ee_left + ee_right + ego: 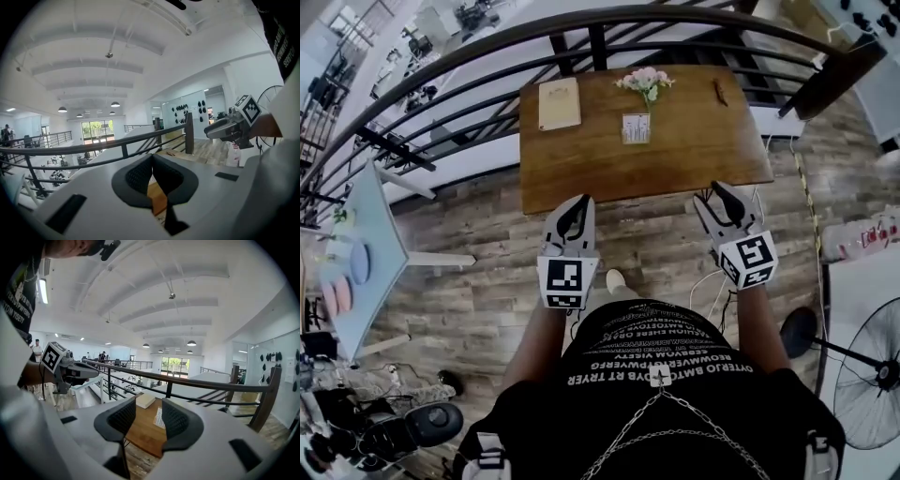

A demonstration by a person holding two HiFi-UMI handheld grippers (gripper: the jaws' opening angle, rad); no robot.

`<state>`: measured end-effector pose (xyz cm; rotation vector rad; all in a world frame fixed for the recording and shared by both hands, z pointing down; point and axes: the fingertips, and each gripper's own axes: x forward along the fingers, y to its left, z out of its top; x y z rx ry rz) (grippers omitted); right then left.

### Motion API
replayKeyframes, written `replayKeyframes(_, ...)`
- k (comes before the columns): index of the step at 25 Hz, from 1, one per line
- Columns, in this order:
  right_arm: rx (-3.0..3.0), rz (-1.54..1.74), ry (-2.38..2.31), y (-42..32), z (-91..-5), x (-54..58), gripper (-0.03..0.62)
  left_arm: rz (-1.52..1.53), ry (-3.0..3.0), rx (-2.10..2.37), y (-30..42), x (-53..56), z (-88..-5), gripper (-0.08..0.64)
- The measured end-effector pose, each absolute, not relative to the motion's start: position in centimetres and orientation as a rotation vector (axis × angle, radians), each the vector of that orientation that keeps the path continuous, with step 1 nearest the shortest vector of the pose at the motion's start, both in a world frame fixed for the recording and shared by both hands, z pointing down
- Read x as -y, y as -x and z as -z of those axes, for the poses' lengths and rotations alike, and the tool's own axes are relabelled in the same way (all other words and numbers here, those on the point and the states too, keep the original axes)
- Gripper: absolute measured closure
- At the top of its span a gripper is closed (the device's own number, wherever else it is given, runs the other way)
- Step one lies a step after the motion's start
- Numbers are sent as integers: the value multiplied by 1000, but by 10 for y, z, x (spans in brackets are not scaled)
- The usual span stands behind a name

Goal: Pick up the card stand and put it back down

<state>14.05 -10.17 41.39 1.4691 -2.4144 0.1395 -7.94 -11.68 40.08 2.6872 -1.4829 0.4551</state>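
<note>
card stand (636,128) is sitting up-frame on the bench (703,141); right hand-held gripper (710,197) is gaping empty toward it, left hand-held gripper (577,200) closed.

White card stand (636,128) sits upright on table (581,178).

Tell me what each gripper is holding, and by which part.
Nothing is held. The left gripper is shut on nothing, and the right gripper is open and empty. The card stand sits untouched on the table.

Card stand (636,128) mid-table (609,183), flowers (646,82) behind it, clipboard (559,103) to its left, railing (598,45) beyond
</note>
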Motion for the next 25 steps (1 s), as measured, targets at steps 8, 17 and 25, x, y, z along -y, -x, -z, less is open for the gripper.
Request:
replayKeyframes(8, 2392, -152, -1488, -109, -420, 134, 416, -465, -2714, 1415, 104, 148, -411, 532)
replayKeyframes(17, 2377, -188, -1454, -96, -430, 149, 414, -463, -2679, 1378, 109, 160, -426, 534)
replayKeyframes(25, 2335, -235, -1412, -105, -454, 177, 420, -504, -2659, 1366, 100, 179, -435, 532)
